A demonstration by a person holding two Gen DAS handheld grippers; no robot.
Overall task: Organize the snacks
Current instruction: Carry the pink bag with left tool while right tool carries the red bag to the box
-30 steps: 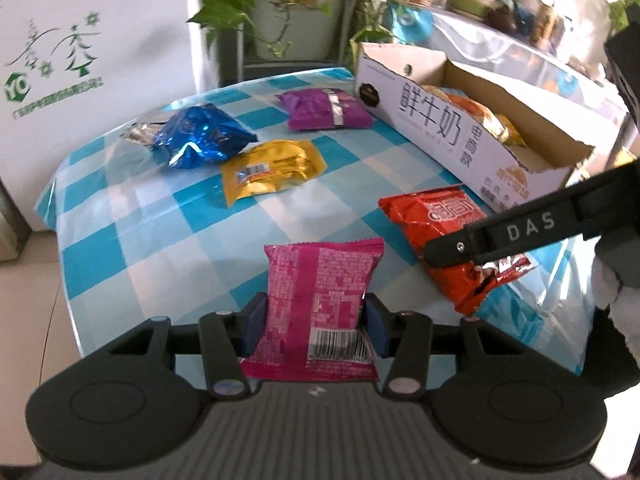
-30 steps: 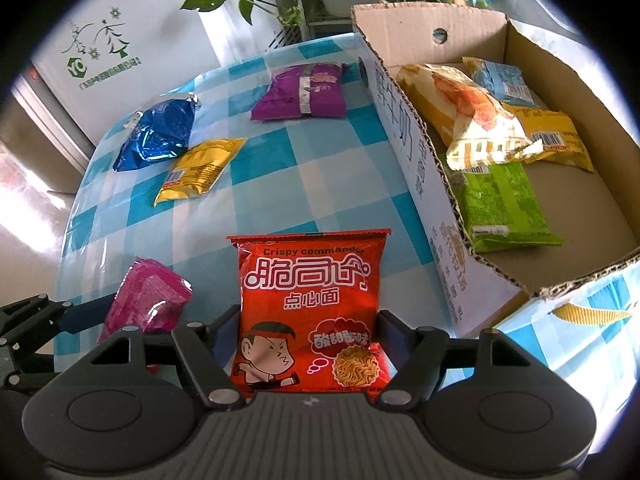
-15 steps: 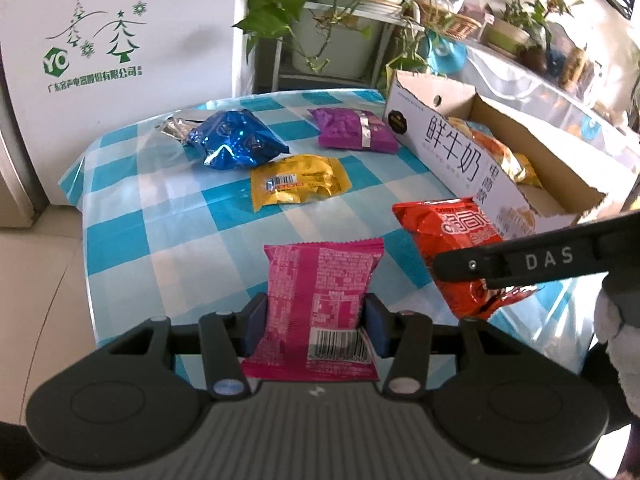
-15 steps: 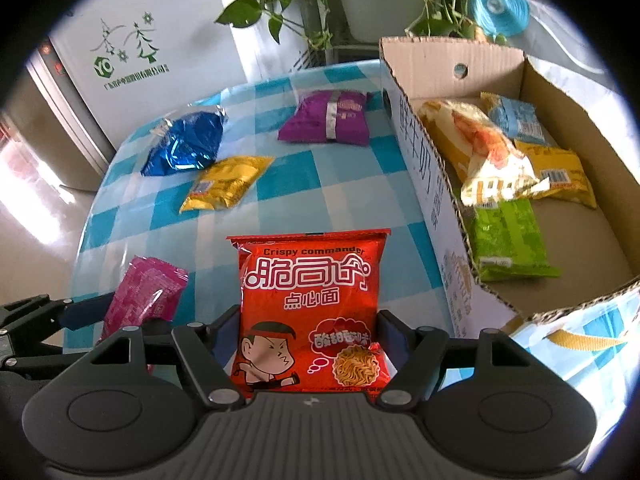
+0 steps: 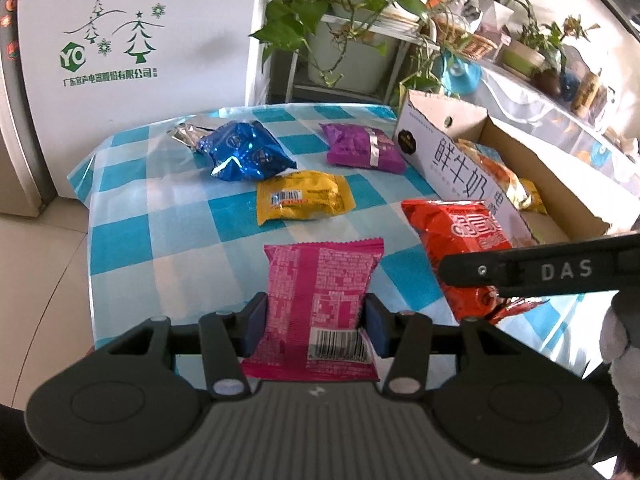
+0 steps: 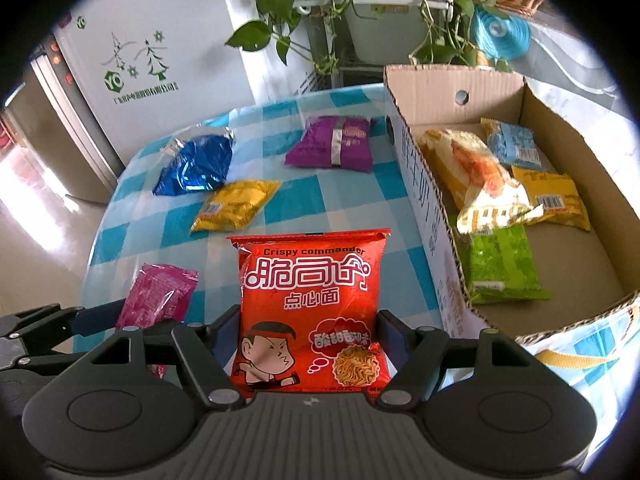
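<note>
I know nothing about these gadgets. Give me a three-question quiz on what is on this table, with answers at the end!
1. True or false: the left gripper holds a pink packet.
2. Which packet does the right gripper hold? A green, B red, C blue.
3. Fill in: ___ packets lie loose on the checked tablecloth.

Key
1. True: both fingers press its sides.
2. B, the red packet; the green packet lies in the cardboard box and the blue packet lies on the cloth.
3. Three: the blue one, the yellow packet and the purple packet.
</note>
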